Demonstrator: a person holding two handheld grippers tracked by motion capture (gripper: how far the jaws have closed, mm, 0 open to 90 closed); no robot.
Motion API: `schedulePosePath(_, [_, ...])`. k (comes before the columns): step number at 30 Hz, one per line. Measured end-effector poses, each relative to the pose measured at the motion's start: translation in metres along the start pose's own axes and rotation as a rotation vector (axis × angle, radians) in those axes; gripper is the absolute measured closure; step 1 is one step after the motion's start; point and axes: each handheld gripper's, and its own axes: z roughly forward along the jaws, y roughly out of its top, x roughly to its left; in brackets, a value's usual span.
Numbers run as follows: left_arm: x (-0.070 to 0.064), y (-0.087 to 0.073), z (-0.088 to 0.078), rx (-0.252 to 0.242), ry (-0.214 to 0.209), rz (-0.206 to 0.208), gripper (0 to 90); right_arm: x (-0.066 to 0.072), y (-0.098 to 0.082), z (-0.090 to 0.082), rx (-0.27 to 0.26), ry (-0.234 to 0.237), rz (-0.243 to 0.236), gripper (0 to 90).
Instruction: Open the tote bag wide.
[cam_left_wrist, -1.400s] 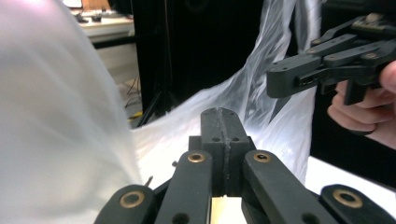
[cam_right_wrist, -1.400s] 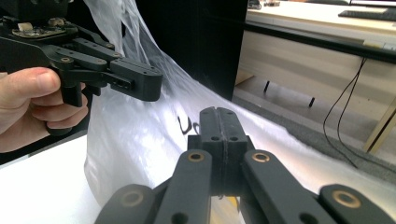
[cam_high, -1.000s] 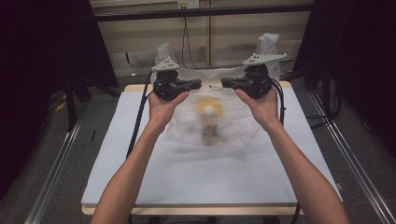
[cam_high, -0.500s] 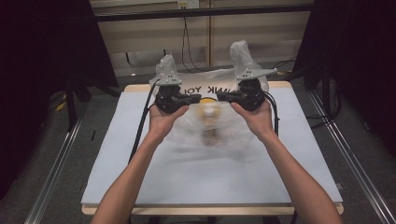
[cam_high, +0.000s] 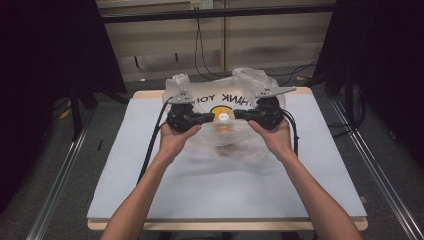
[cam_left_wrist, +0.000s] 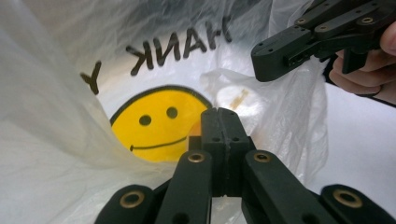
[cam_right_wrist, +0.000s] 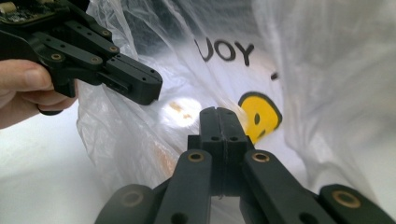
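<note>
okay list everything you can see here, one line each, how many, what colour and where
Plastic bag: one, translucent white with black lettering and a yellow smiley, held up over the far middle of the table between both grippers.
Item inside the bag: one, pale with brownish marks, seen through the plastic; too blurred to identify.
Table: one, white top with a light wooden edge, centre of the high view.
Cables: several, black, hanging at the wall beyond the table.
Left gripper: one, black, jaws shut on the bag's plastic.
Right gripper: one, black, jaws shut on the bag's plastic.
Forearms: two, bare, entering from the bottom of the high view.
</note>
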Motion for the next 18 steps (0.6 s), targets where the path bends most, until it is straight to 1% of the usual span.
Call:
schedulePosePath(1, [0.000, -0.002, 0.000, -0.003, 0.002, -0.011, 90.0, -0.001, -0.002, 0.001, 0.002, 0.002, 0.006, 90.0])
schedulePosePath(2, [0.001, -0.003, 0.000, -0.001, 0.000, -0.011, 90.0, -0.002, -0.007, 0.002, 0.008, -0.001, 0.008, 90.0])
schedulePosePath(3, [0.002, -0.005, -0.001, 0.004, 0.000, -0.007, 90.0, -0.002, -0.007, 0.002, 0.008, -0.001, 0.008, 90.0])
schedulePosePath(5, [0.003, -0.009, 0.000, 0.000, -0.004, -0.019, 90.0, -0.004, -0.011, 0.003, 0.006, 0.002, 0.020, 90.0])
schedulePosePath(6, [0.003, -0.011, 0.000, 0.007, 0.001, -0.025, 90.0, -0.005, -0.013, 0.004, 0.011, 0.001, 0.022, 90.0])
schedulePosePath(7, [0.003, -0.012, 0.001, 0.016, -0.001, -0.022, 90.0, -0.006, -0.017, 0.005, 0.015, 0.002, 0.027, 90.0])
schedulePosePath(8, [0.003, -0.014, 0.002, 0.030, -0.005, -0.008, 90.0, -0.007, -0.019, 0.006, 0.021, 0.002, 0.029, 90.0])
schedulePosePath(10, [0.002, -0.014, 0.003, 0.033, -0.008, -0.009, 90.0, -0.007, -0.021, 0.007, 0.027, 0.002, 0.031, 90.0])
schedulePosePath(11, [0.002, -0.015, 0.004, 0.034, -0.014, -0.002, 90.0, -0.007, -0.023, 0.007, 0.027, 0.002, 0.031, 90.0])
schedulePosePath(14, [0.002, -0.021, 0.006, 0.047, -0.015, -0.003, 90.0, -0.008, -0.029, 0.007, 0.036, -0.001, 0.037, 90.0])
schedulePosePath(16, [0.004, -0.028, 0.009, 0.057, -0.015, -0.027, 90.0, -0.010, -0.033, 0.008, 0.043, -0.001, 0.045, 90.0])
schedulePosePath(17, [0.006, -0.030, 0.009, 0.065, -0.015, -0.025, 90.0, -0.011, -0.035, 0.008, 0.047, -0.004, 0.047, 90.0])
schedulePosePath(18, [0.007, -0.032, 0.010, 0.065, -0.012, -0.033, 90.0, -0.012, -0.038, 0.009, 0.050, -0.003, 0.048, 90.0])
